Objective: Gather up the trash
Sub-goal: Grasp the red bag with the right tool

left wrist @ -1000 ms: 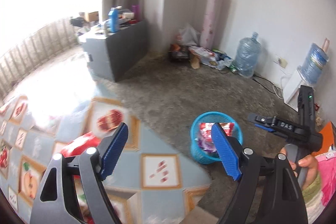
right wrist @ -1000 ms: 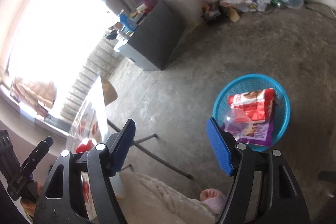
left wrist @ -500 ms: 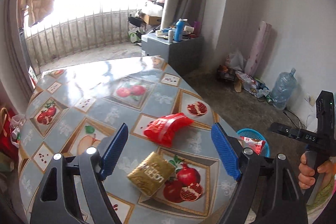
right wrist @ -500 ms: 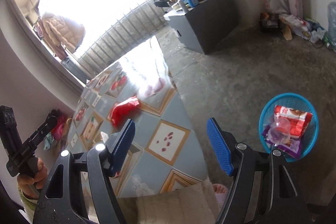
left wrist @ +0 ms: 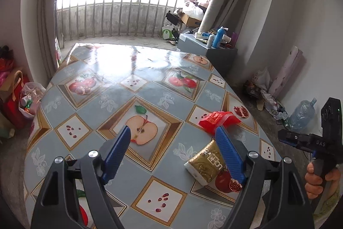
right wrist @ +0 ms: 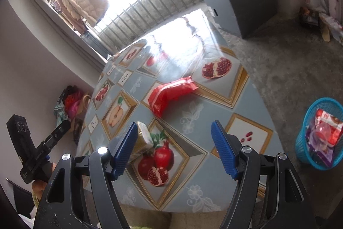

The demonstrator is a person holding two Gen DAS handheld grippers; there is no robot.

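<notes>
Both views are swung away from the floor and basket seen a second ago and are now turned onto the table (left wrist: 90, 108). Both tongs are held wide and empty: nothing is gripped by the left gripper (left wrist: 172, 148) or the right gripper (right wrist: 174, 144), and each is poised above the tabletop, not touching anything.

Part of the work is judged done: the blue basket (right wrist: 300, 143) on the floor beside the table is already loaded with several wrappers and a clear cup. Two pieces are left on the table. A red wrapper (right wrist: 171, 94) is lying near the table's edge on the basket side, and a gold packet (left wrist: 206, 165) is lying just beside it, nearer the person, partly hidden behind a blue finger in each view. No other trash is seen on the tabletop. A pick-up of one of these two pieces is judged to be the step in hand.
</notes>
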